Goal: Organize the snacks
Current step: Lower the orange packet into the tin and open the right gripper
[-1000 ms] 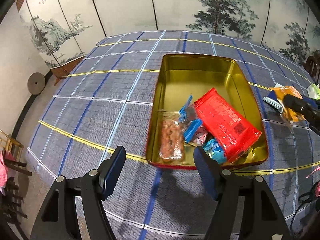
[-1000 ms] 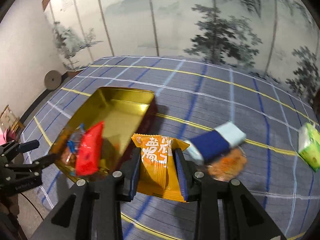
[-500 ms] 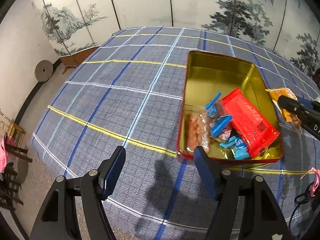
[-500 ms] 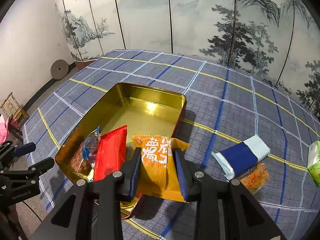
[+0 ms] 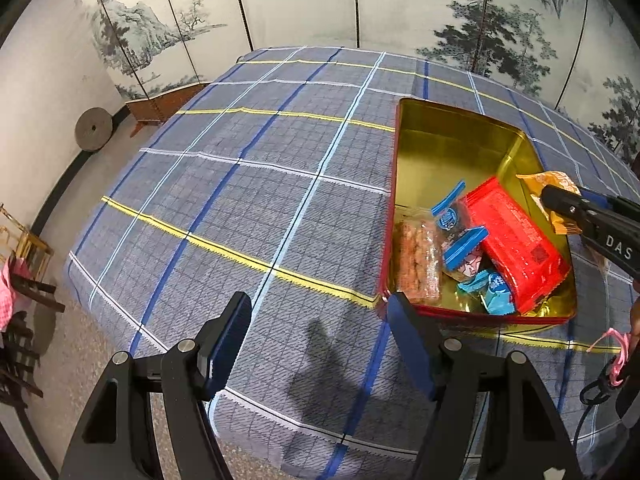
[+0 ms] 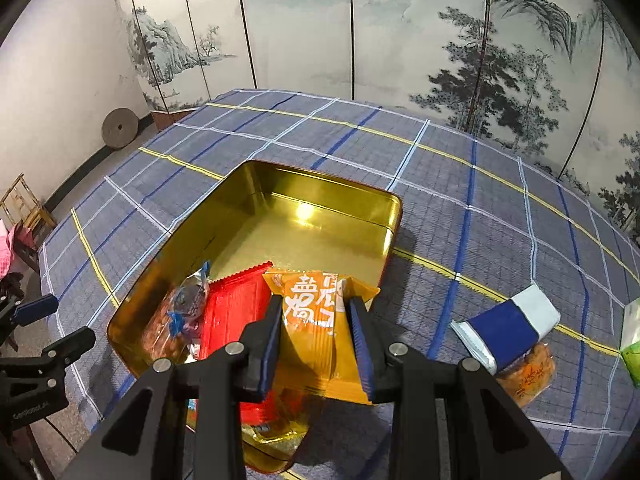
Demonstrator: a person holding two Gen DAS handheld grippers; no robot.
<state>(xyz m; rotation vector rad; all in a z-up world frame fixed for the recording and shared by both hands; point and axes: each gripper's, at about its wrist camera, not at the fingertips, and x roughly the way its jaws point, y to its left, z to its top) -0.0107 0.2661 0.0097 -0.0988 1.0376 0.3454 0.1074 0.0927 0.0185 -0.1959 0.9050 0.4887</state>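
Jaws of the right gripper [image 6: 316, 340] stand narrowed on an orange snack packet [image 6: 320, 320], both blue pads pressing its flat faces near mid-length while its printed upper half stands free above them; seen from the left wrist view, the same packet [image 5: 550, 192] hangs at the near-right wall of the gold tin [image 5: 460, 140]. Jaws of the left gripper [image 5: 320, 340] stand wide and hold nothing, poised over the plaid tablecloth [image 5: 260, 200] just beside the tin's near-left corner. Inside the tin, the contents crowd the near end: a red packet [image 6: 234, 312] lies tilted against clear-wrapped peanut brittle [image 5: 418, 258] and small blue-wrapped candies [image 5: 460, 236], while the far half of the gold floor is bare. The step in hand appears to be placement of the orange packet in the tin. A good release probably carries the packet forward past the red packet to the bare floor, lowers it until its bottom edge is below the rim, and only then parts the jaws, since a thin foil pouch dropped from height may slide onto the rim or ride up on the pile. Outside the tin, to the right, a blue-and-white packet [image 6: 508, 328] overlaps a clear-wrapped orange snack [image 6: 528, 372], and a green packet [image 6: 631, 340] sits at the frame edge; these likely remain to be collected.
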